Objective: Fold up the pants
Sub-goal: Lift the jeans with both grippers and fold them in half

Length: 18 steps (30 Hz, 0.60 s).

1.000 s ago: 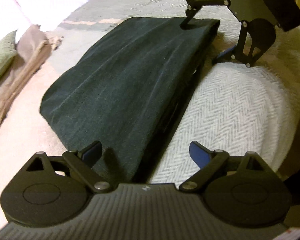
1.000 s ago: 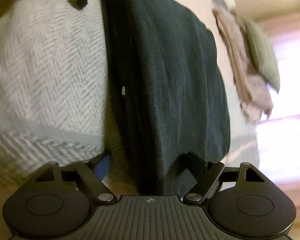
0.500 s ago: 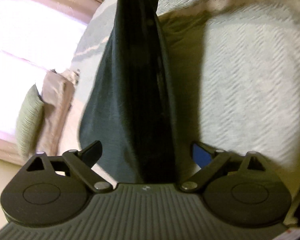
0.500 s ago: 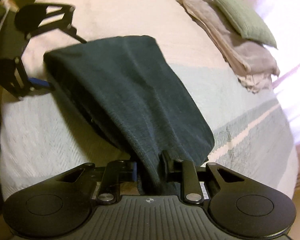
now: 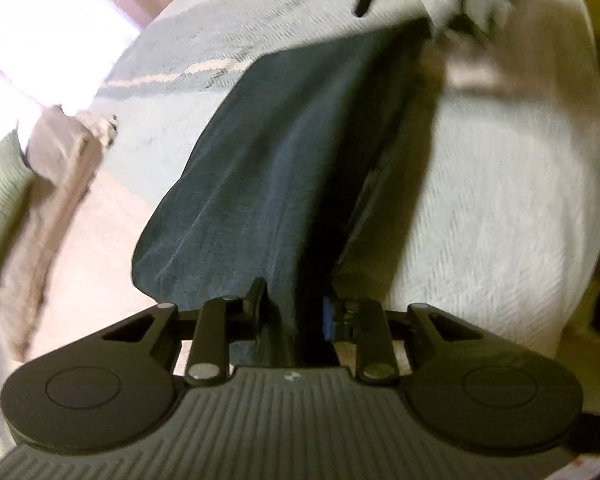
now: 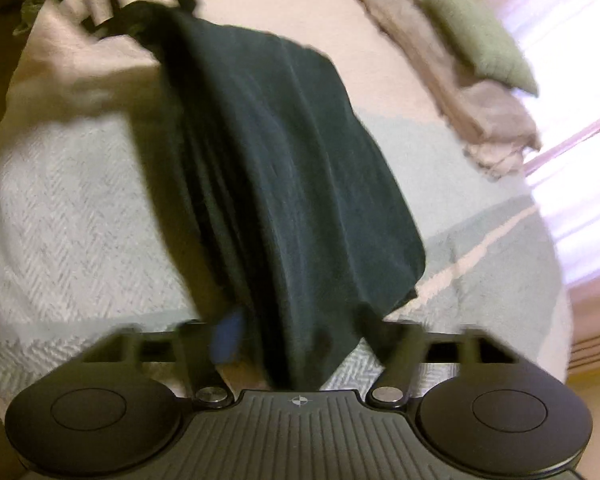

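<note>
The dark folded pants [image 5: 284,152] hang in a long band above the bed, and my left gripper [image 5: 292,310] is shut on their near end. In the left wrist view my right gripper [image 5: 476,4] is a blur at the far end of the cloth. In the right wrist view the pants [image 6: 284,168] stretch away from my right gripper [image 6: 312,340]. Its fingers stand wide apart, with the near end of the cloth lying loose between them. My left gripper [image 6: 140,12] is a blur at the far end, at the top left.
A pale herringbone blanket [image 5: 500,208] with a grey-green band and a thin stripe covers the bed. A folded beige cloth [image 6: 472,108] and a green pillow [image 6: 476,44] lie near the bright window side. The bed's edge drops away on the right of the left wrist view.
My left gripper went from open to shut on the pants' end. My right gripper, shut on the other end half a second ago, now has its fingers spread. The pants came up off the bed.
</note>
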Each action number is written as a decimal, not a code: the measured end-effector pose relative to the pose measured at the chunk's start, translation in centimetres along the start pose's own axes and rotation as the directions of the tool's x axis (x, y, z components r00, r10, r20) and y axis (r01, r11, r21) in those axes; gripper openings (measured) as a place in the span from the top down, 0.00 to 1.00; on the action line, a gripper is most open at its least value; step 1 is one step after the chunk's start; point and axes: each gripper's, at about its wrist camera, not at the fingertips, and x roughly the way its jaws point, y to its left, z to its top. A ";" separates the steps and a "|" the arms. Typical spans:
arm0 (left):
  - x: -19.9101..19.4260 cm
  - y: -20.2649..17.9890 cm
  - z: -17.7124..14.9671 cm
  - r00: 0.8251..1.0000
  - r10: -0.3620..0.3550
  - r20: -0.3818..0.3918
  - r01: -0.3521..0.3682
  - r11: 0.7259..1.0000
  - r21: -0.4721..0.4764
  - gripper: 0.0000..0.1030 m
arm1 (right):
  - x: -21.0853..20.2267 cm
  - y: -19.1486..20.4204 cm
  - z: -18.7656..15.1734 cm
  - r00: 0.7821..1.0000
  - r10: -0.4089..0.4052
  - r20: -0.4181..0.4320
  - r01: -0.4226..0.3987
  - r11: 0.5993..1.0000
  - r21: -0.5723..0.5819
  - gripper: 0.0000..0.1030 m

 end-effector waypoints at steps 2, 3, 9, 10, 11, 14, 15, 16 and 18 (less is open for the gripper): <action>-0.6 1.2 0.4 0.998 -0.059 0.003 0.059 0.997 -0.047 0.77 | -0.3 1.9 -0.4 0.997 -0.028 0.069 0.031 0.998 -0.048 0.18; -0.7 2.0 0.5 0.997 -0.081 0.007 0.081 0.995 -0.063 0.77 | -0.1 2.9 -0.3 0.995 -0.036 0.090 0.043 0.996 -0.079 0.18; -1.5 4.0 0.7 0.985 -0.171 0.018 0.172 0.975 -0.143 0.77 | 3.8 4.7 -0.3 0.988 -0.120 0.101 0.138 0.969 -0.206 0.18; -1.6 4.2 0.6 0.984 -0.176 0.021 0.177 0.973 -0.151 0.77 | 4.3 4.3 -0.3 0.986 -0.139 0.089 0.154 0.969 -0.194 0.27; -1.6 4.4 0.6 0.983 -0.182 0.023 0.183 0.970 -0.160 0.77 | 4.6 3.5 -0.5 0.988 -0.139 0.066 0.148 0.974 -0.171 0.63; -1.5 3.8 0.5 0.986 -0.163 0.024 0.165 0.974 -0.158 0.76 | 4.4 1.5 -0.2 0.995 -0.102 0.004 0.102 0.989 -0.109 0.79; -1.5 3.4 0.4 0.990 -0.142 0.017 0.143 0.979 -0.147 0.73 | 3.9 0.8 0.2 0.996 -0.087 -0.008 0.086 0.992 -0.092 0.81; -1.5 2.4 0.2 0.994 -0.111 0.000 0.110 0.986 -0.122 0.71 | 3.4 0.1 0.7 0.997 -0.069 -0.018 0.067 0.996 -0.066 0.82; -1.6 1.0 0.0 0.997 -0.071 -0.026 0.067 0.991 -0.119 0.68 | 2.5 -1.7 1.8 0.998 -0.029 -0.047 0.029 1.000 -0.012 0.82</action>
